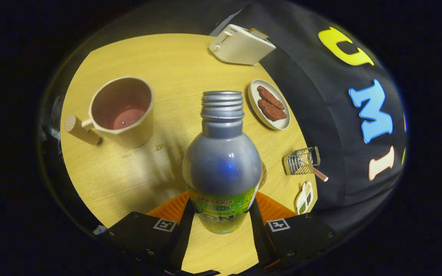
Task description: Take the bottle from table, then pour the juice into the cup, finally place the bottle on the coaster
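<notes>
1. Gripper (221, 214) clamped on the lower labelled body of the grey metal bottle with threaded open neck (221, 153); both fingers pressed against its sides, bottle held upright above the round pale wooden bench (129, 180).
2. Beige faceted cup with wooden peg handle (123, 111) standing beyond and to the left of the bottle, pinkish juice already in its bottom; pouring judged done or nearly so.
3. Brown woven coaster (263, 174) partly hidden just behind the bottle's right flank; placement judged the step in hand.
4. Advised: keep upright, lower squarely onto the coaster, release only once seated.
5. Droplets (159, 147) noted near the cup.
6. Wire rack (301, 161) close beside the coaster, a likely snag; plate of brown biscuits (269, 104) and cream toaster (241, 45) farther off.
</notes>
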